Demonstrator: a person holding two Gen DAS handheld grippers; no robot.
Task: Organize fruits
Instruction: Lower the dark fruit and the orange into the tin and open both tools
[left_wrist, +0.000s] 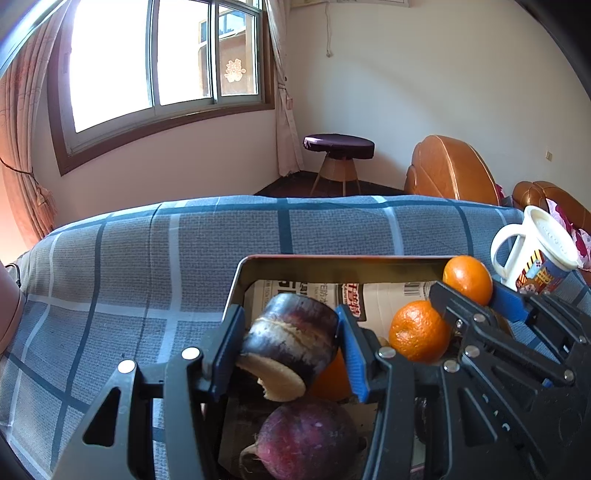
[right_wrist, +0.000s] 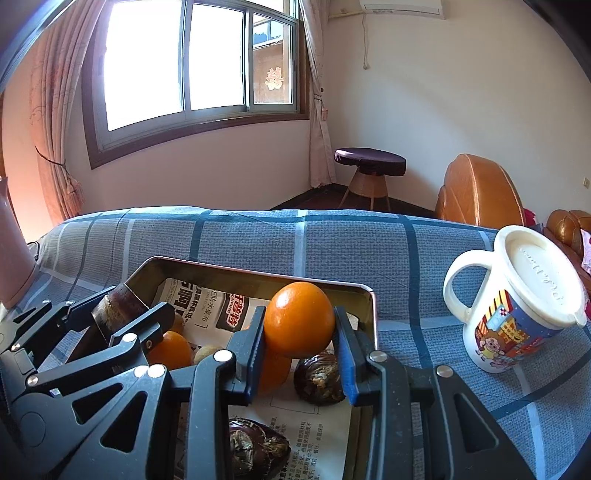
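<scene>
Hovering over the metal tray (right_wrist: 371, 314), the left gripper (left_wrist: 291, 345) clamps a sugarcane piece (left_wrist: 291, 332), while the right gripper (right_wrist: 300, 328) squeezes an orange (right_wrist: 300, 319) above the paper lining.

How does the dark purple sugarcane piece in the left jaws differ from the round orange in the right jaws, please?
The dark purple sugarcane piece is a stubby cylinder with a pale cut end; the round orange is a smooth, whole sphere. The cane's skin is dull and streaked, the orange's glossy. The cane lies tilted; the orange shows no tilt. Both are gripped above the metal tray.
</scene>
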